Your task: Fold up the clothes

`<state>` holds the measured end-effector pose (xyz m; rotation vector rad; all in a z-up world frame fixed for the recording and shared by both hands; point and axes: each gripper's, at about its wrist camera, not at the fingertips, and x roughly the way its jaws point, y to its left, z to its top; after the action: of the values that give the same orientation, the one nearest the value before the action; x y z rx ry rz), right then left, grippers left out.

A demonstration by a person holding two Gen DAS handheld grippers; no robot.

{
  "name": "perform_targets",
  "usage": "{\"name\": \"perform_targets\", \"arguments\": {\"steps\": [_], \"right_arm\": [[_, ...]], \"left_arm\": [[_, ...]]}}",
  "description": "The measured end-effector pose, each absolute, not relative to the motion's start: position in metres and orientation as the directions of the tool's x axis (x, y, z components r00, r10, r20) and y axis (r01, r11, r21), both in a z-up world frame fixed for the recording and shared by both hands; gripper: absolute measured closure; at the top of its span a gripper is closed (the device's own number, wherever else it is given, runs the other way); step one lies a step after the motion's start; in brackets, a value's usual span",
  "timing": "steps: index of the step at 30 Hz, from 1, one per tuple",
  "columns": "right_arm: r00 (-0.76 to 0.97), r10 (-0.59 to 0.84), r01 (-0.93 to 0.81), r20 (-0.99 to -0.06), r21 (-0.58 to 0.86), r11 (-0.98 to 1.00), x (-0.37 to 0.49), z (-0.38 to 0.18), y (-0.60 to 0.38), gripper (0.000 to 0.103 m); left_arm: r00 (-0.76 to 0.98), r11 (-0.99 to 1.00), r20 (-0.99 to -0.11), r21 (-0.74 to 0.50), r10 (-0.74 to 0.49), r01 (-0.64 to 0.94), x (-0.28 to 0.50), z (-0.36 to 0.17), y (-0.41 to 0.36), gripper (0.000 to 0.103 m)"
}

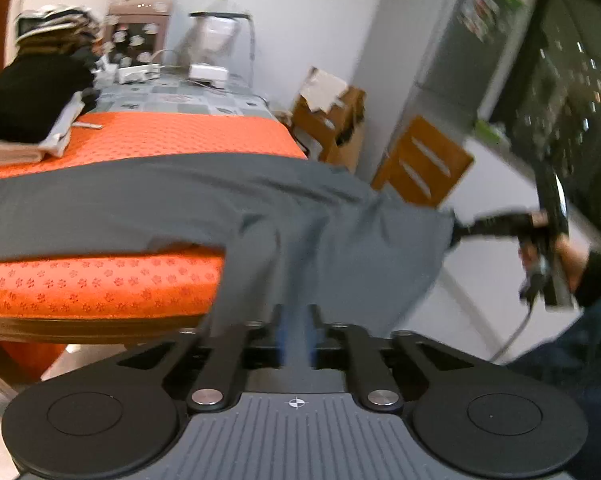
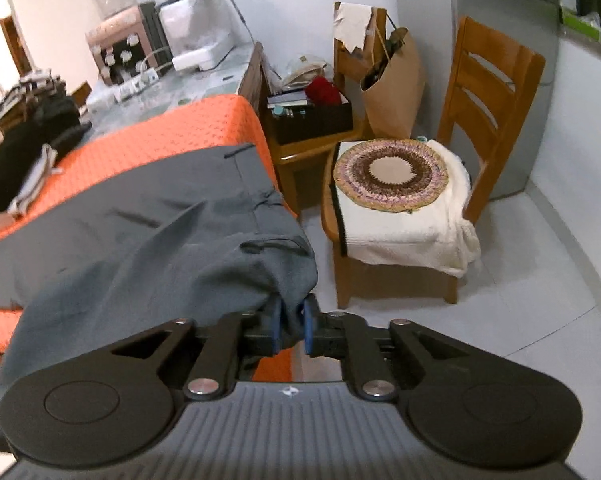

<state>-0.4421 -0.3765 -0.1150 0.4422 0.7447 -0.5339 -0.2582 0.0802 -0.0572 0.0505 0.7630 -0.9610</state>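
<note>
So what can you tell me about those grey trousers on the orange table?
The grey trousers look like thin, smooth woven cloth, wrinkled and bunched at the near end. A belt loop and a slit pocket show near the waistband. They lie mostly flat across the orange tablecloth, with the near end spilling off the table's edge. The left gripper and the right gripper each have cloth between their blue pads. Nothing else touches them.

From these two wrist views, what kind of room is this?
Probably a home dining or kitchen area. A fridge stands by the wall, wooden chairs sit beside a table with an orange cloth, and a water dispenser is at the far end.
</note>
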Motion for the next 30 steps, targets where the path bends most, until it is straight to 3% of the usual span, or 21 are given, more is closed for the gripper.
{"name": "perform_targets", "arguments": {"steps": [2,16,20,24,30], "right_arm": [[0.604,-0.317,0.581,-0.731,0.133,0.803,-0.438,-0.107,-0.373,0.081],[0.585,-0.194,0.437,-0.787,0.104,0.893,-0.319,-0.102,-0.410,0.067],[0.577,-0.146,0.402,-0.804,0.124,0.907,-0.286,-0.112,-0.424,0.060],[0.586,-0.075,0.372,-0.807,0.186,0.910,-0.264,-0.125,-0.440,0.043],[0.592,0.043,0.398,-0.805,0.338,0.853,-0.248,-0.163,-0.478,0.035]], "left_arm": [[0.350,0.615,-0.598,-0.318,-0.721,0.722,-0.239,-0.060,0.079,0.070],[0.203,0.644,-0.681,-0.490,-0.704,0.588,-0.117,-0.145,-0.009,0.052],[0.184,0.676,-0.703,-0.525,-0.687,0.517,-0.090,-0.160,-0.019,0.052],[0.184,0.701,-0.716,-0.539,-0.674,0.467,-0.069,-0.170,-0.023,0.052],[0.166,0.701,-0.714,-0.567,-0.680,0.433,-0.053,-0.176,-0.027,0.055]]}}
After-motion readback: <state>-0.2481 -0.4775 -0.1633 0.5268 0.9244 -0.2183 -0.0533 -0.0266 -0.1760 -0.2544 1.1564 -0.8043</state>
